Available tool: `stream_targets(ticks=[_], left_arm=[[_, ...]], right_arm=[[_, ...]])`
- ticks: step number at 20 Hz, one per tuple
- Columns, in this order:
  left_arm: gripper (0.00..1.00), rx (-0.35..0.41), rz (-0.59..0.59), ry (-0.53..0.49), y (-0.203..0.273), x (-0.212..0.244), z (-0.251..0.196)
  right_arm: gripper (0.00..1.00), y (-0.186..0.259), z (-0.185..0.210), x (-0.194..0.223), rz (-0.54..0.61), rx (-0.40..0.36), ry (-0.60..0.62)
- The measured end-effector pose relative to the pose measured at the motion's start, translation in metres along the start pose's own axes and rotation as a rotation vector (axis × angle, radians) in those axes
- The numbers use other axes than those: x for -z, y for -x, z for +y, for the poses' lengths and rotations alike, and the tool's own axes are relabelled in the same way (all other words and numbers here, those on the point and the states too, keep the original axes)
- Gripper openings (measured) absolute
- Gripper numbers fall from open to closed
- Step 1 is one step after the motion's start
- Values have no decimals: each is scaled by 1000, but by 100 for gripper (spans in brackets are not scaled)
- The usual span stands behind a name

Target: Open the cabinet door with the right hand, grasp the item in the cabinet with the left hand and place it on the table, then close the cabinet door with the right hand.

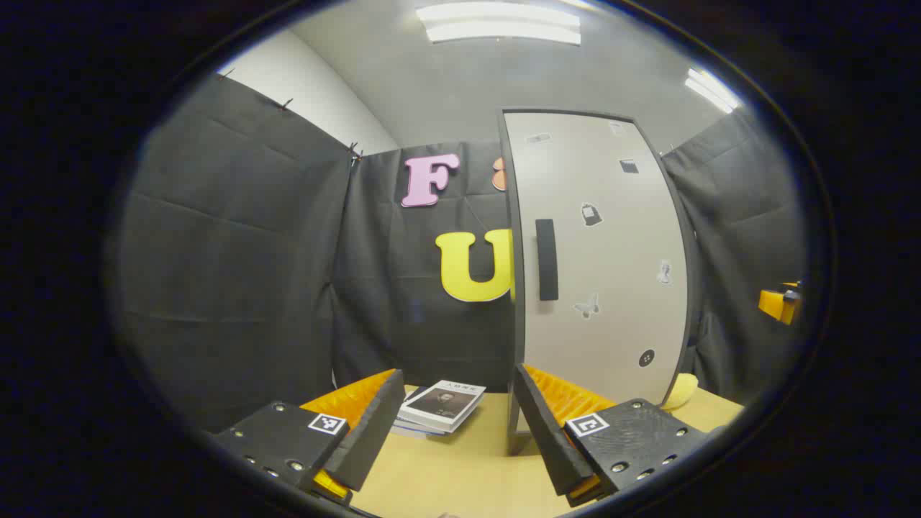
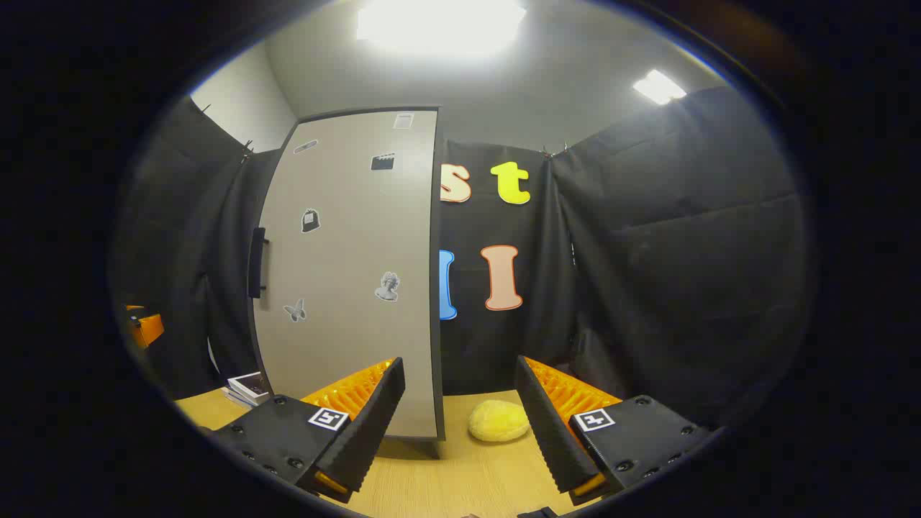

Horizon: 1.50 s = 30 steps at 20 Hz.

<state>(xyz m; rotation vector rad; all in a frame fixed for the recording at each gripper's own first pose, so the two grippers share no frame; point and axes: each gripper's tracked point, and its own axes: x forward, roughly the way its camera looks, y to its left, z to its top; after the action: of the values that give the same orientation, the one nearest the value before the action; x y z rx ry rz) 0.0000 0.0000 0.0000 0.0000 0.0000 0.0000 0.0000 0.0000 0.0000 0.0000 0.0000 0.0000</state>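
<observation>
A tall cabinet stands on the table with its pale grey door (image 1: 604, 288) shut, so whatever is inside is hidden. A black vertical handle (image 1: 547, 259) sits near the door's left edge. In the right gripper view the same door (image 2: 352, 273) fills the left half, its handle (image 2: 257, 262) seen side-on. My left gripper (image 1: 459, 385) is open and holds nothing, a short way in front of the cabinet's left edge. My right gripper (image 2: 459, 367) is also open with nothing in it, facing the cabinet's right edge. Each gripper appears at the edge of the other's view (image 1: 781, 302) (image 2: 144, 327).
A small stack of books (image 1: 440, 406) lies on the wooden table (image 1: 460, 475) left of the cabinet, and shows again as books (image 2: 247, 388). A yellow soft lump (image 2: 498, 421) rests on the table to the cabinet's right. Black cloth walls close in the booth.
</observation>
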Motion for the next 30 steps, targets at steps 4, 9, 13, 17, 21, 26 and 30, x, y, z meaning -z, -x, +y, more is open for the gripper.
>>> stream_targets(ticks=[4, 9, 13, 17, 21, 26, 30], left_arm=[[95, -3, 2, -5, 1, 2, -6], [95, -7, 4, -16, 4, 2, -16], [95, -3, 8, -13, 4, 2, -26], [92, -17, 7, -18, 8, -2, -30], [95, -51, 6, -26, 13, -6, -29], [91, -96, 0, -46, 19, -9, -9], [92, -95, -2, -63, 18, -4, 16]], right_arm=[[98, -4, -7, 0, 0, 8, -2], [98, -5, -15, 5, 3, 9, -5], [98, -6, -22, 8, 3, 14, -4], [98, -8, -28, 6, -11, 13, -2], [96, -17, -14, 3, -21, -45, -25], [96, -36, 35, -13, -21, -158, -70], [97, -50, 90, -39, -29, -241, -76]])
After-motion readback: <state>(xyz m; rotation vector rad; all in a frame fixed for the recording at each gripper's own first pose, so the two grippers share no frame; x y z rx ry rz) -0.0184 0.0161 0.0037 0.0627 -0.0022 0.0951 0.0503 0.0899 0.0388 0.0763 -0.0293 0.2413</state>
